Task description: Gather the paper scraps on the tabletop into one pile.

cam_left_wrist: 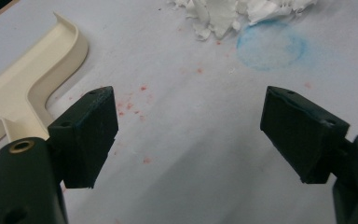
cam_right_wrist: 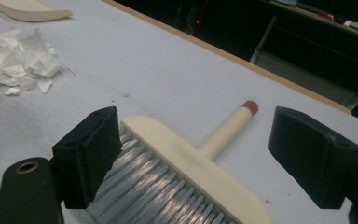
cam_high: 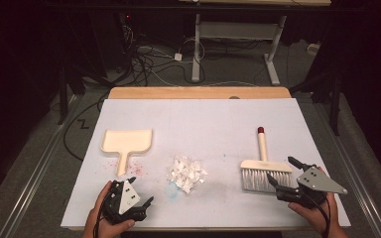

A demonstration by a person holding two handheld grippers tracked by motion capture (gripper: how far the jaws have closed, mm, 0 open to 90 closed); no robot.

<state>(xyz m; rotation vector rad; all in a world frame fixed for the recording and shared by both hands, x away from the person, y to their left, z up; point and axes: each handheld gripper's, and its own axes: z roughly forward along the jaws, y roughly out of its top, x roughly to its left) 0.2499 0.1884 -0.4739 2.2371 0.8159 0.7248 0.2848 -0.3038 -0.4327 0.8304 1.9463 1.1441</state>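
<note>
A cream hand brush [cam_high: 263, 166] with pale bristles and a red-tipped handle lies flat on the white table cover [cam_high: 203, 124], at the right. My right gripper [cam_high: 282, 171] is open just right of the bristle head, jaws pointing left; in the right gripper view the brush [cam_right_wrist: 196, 163] lies below and between the spread jaws, untouched. A cream dustpan [cam_high: 126, 144] rests at the left. A heap of torn white paper [cam_high: 187, 172] lies in the middle. My left gripper [cam_high: 140, 190] sits open at the near left edge, with bare cover between its jaws.
A faint blue ring [cam_left_wrist: 271, 45] marks the cover near the paper scraps [cam_left_wrist: 233, 11], and red specks [cam_left_wrist: 142, 100] dot it beside the dustpan [cam_left_wrist: 23, 93]. Beyond the wooden far edge [cam_high: 198, 92], cables and table legs [cam_high: 196, 47] stand on the floor.
</note>
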